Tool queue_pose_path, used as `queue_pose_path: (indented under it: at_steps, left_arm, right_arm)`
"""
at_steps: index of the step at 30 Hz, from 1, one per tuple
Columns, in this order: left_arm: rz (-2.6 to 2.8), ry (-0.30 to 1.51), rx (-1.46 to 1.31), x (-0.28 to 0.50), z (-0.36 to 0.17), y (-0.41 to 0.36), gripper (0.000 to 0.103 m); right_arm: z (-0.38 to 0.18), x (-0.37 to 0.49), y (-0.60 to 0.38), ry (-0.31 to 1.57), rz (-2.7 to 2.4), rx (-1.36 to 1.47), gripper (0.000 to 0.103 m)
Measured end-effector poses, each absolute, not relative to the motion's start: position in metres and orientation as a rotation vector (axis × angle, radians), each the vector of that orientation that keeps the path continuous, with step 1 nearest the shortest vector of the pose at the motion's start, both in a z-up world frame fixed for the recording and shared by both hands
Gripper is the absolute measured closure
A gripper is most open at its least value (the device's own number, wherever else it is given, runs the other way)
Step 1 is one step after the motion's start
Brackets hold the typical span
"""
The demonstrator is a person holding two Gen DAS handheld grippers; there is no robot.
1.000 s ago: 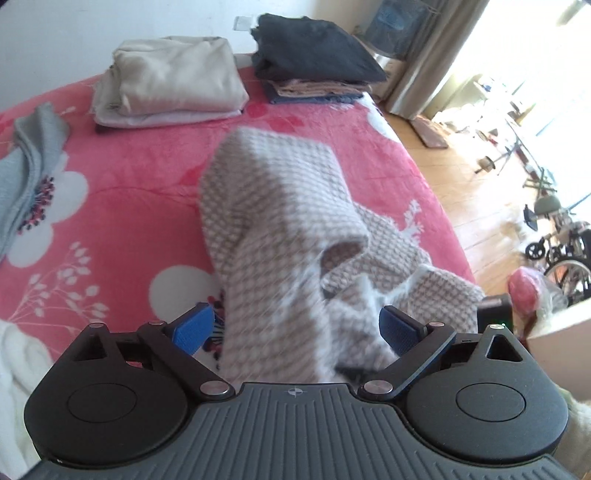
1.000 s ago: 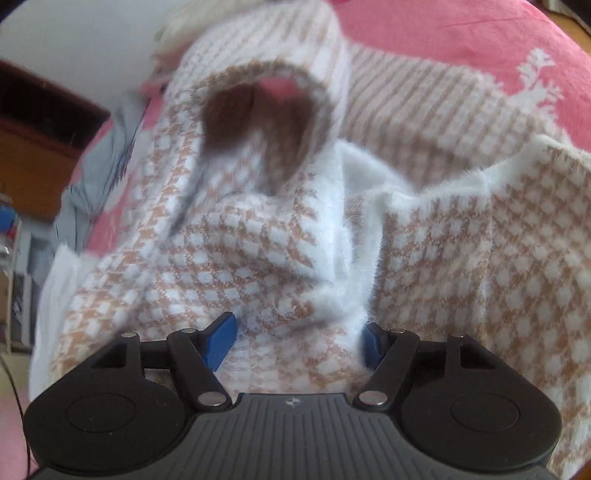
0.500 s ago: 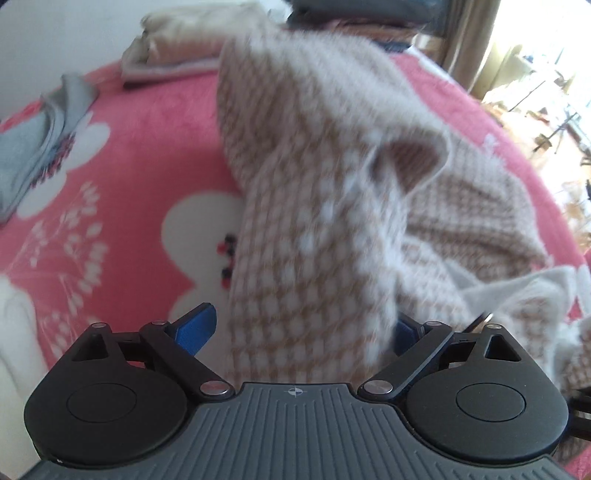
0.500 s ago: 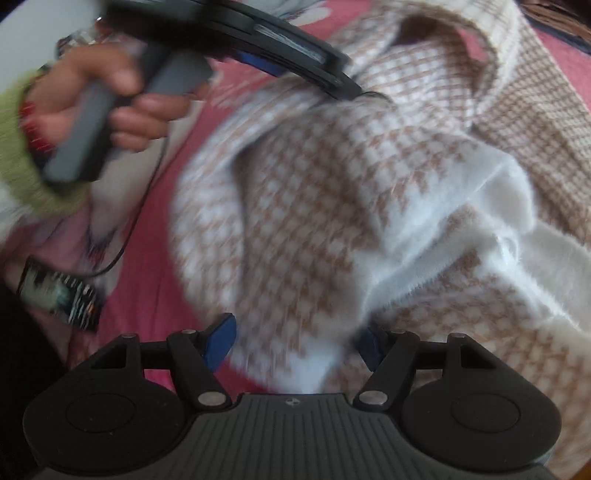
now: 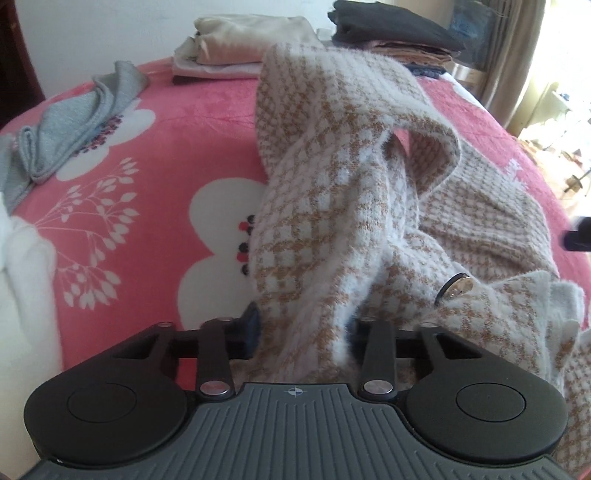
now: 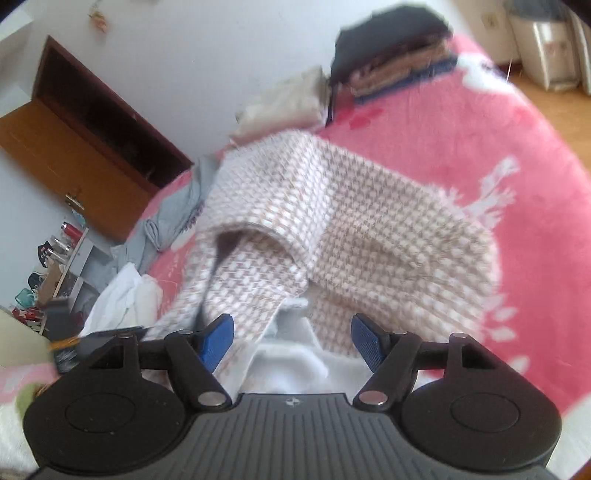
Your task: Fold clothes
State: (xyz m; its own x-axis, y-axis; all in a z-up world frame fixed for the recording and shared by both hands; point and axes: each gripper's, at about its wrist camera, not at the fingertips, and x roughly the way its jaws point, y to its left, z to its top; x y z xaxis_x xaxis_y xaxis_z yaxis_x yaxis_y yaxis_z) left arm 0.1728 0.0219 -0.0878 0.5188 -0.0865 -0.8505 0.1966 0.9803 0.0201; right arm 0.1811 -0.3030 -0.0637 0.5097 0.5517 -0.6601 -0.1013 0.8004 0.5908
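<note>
Starting at the left edge of the bed (image 5: 155,177): a crumpled grey garment (image 5: 77,122) lies there on the pink floral blanket, untouched, waiting its turn by my guess. Along the far edge sit two finished stacks, the cream folded pile (image 5: 243,44) and the dark folded pile (image 5: 391,26), parked well clear so the middle stays free for working.

Now my left gripper (image 5: 303,328): its jaws are closing, and a bunched fold of the houndstooth knit sweater (image 5: 332,206) runs right between them, the pads pressing into the fluffy fabric. I've got it angled down at the bed, pinching a thick ridge so the cloth lifts as one band instead of sliding out. The sweater is draped in a hump across the middle of the bed, one sleeve arching over, a metal button (image 5: 456,288) showing near the right of my grip.

Over to my right gripper (image 6: 291,339): jaws standing wide, blue pads apart, white fleecy lining below them, nothing pinched. I reckon it's free to find the opposite edge, so the two grips can pull the sweater flat before any fold.
</note>
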Motion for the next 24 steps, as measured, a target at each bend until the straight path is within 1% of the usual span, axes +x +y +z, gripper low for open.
queue_pose_path:
  at_steps: [2,4,5,6,9,12,13,14,15,16,18,20,23,24]
  left_arm:
    - [-0.147,1.0,0.111,0.167,-0.084,0.027,0.09]
    - [-0.13,0.98,0.106,0.161,-0.078,0.034,0.092]
    - [-0.12,0.964,0.109,0.156,-0.074,0.039,0.092]
    - [-0.11,0.952,0.108,0.15,-0.068,0.043,0.093]
    - [-0.062,0.959,0.09,0.134,-0.053,0.062,0.093]
    - [-0.017,1.018,0.083,0.113,-0.046,0.08,0.093]
    - [-0.001,1.037,0.076,0.106,-0.045,0.087,0.093]
    - [0.014,1.054,0.068,0.099,-0.045,0.094,0.093]
    - [0.027,1.067,0.06,0.092,-0.048,0.101,0.093]
    - [0.042,1.083,0.058,0.086,-0.054,0.106,0.093]
    - [0.06,1.117,0.055,0.075,-0.067,0.116,0.092]
    - [0.053,1.142,0.047,0.065,-0.077,0.124,0.089]
    - [0.018,1.14,0.035,0.053,-0.068,0.128,0.083]
    - [0.003,1.136,0.034,0.049,-0.063,0.128,0.073]
  right_arm:
    - [-0.088,0.2,-0.289,1.012,0.413,0.533,0.032]
    - [-0.113,0.2,-0.27,1.12,0.46,0.574,0.035]
    - [-0.125,0.199,-0.262,1.174,0.49,0.597,0.04]
    - [-0.135,0.194,-0.253,1.217,0.524,0.599,0.04]
    - [-0.128,0.147,-0.23,1.23,0.68,0.483,0.04]
    - [-0.12,0.099,-0.216,1.24,0.798,0.435,0.041]
    - [-0.124,0.084,-0.212,1.268,0.836,0.454,0.043]
    - [-0.129,0.069,-0.206,1.306,0.88,0.475,0.053]
    - [-0.135,0.052,-0.198,1.34,0.928,0.481,0.057]
    - [-0.136,0.034,-0.191,1.346,0.965,0.443,0.057]
    - [-0.13,-0.001,-0.18,1.289,0.998,0.252,0.057]
    - [-0.128,-0.024,-0.174,1.235,1.033,0.113,0.057]
    - [-0.122,-0.039,-0.179,1.238,1.091,0.045,0.057]
    - [-0.12,-0.041,-0.183,1.265,1.116,0.038,0.057]
